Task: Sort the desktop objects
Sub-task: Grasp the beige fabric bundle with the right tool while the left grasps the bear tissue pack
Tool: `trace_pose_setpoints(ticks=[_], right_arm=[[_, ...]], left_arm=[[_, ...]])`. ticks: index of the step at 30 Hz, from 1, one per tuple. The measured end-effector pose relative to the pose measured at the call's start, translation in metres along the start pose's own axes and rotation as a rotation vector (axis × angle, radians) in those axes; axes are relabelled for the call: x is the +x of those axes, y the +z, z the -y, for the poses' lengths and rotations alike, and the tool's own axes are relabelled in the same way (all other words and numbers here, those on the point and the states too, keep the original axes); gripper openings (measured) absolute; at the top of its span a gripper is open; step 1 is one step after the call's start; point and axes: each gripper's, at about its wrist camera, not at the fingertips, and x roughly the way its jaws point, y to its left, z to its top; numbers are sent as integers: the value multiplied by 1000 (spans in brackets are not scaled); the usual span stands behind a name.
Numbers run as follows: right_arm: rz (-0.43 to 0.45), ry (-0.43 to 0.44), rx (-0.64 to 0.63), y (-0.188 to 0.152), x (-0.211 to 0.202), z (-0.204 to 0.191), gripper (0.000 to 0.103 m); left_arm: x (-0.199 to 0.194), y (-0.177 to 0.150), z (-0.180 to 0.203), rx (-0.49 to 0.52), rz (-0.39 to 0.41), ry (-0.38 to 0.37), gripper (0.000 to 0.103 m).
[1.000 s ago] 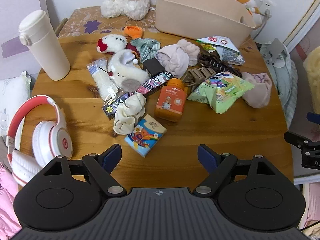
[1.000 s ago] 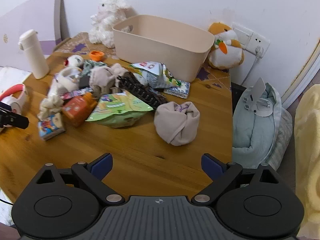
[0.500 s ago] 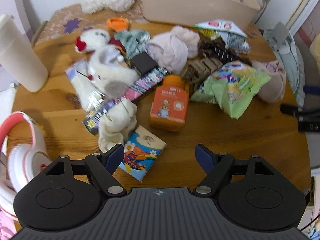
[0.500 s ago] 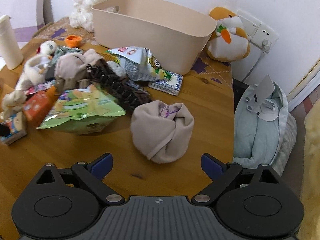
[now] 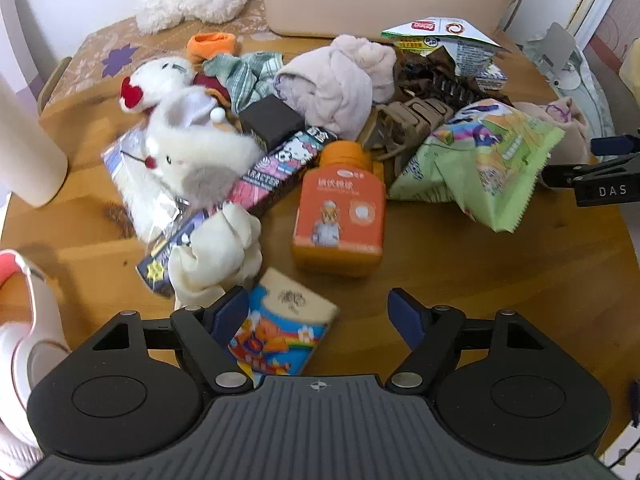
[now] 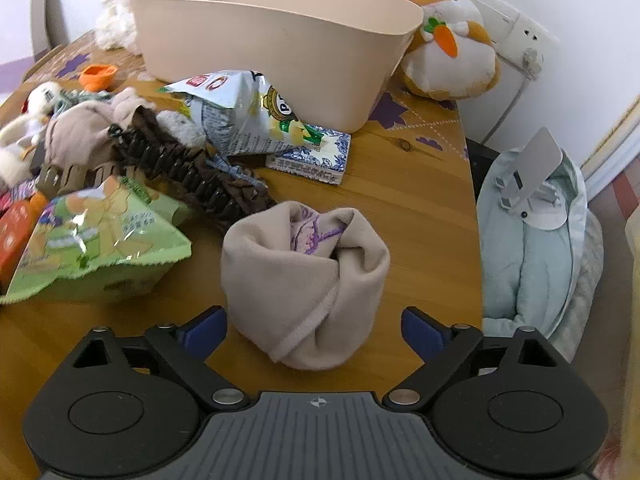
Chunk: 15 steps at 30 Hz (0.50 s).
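Observation:
A pile of small objects lies on a round wooden table (image 5: 460, 280). My left gripper (image 5: 318, 312) is open and low over a colourful tissue pack (image 5: 280, 328), which lies partly between its fingers, near the left one. An orange bottle (image 5: 339, 212) lies just beyond. My right gripper (image 6: 314, 326) is open, with a rolled beige cloth (image 6: 304, 280) between its fingers; contact cannot be told. A beige basket (image 6: 276, 36) stands at the back. The right gripper's finger also shows in the left wrist view (image 5: 600, 176).
A green snack bag (image 5: 480, 160), a white plush toy (image 5: 188, 152), a pale pink cloth roll (image 5: 340, 80), brown hair clips (image 6: 192, 164), a white snack bag (image 6: 240, 112), a patterned box (image 6: 312, 156). A tumbler (image 5: 28, 148) and headphones (image 5: 24, 320) at left. An orange plush (image 6: 448, 44) behind.
Both grippers moved forward and down toward the table. The left closed in on the tissue pack; the right closed in on the beige cloth roll. Both stayed open.

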Motion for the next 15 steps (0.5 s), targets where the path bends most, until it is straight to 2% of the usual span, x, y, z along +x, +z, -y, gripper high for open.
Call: trace_pose_setpoints(ticks=[2, 5, 8, 10, 11, 15], right_arm=[[3, 4, 8, 1, 2, -1, 89], [6, 10, 8, 4, 5, -2, 85], [7, 27, 24, 5, 6, 1, 79], [8, 43, 39, 5, 7, 3, 72], [8, 52, 44, 5, 7, 3, 64], [14, 73, 67, 3, 5, 7, 49]], left_arm=[[6, 3, -2, -5, -11, 0, 77], [13, 1, -5, 0, -37, 4, 67], [13, -4, -5, 39, -26, 5, 64], [12, -5, -5, 51, -25, 9, 59], [11, -6, -6, 52, -25, 8, 59], [9, -9, -6, 67, -21, 8, 54]])
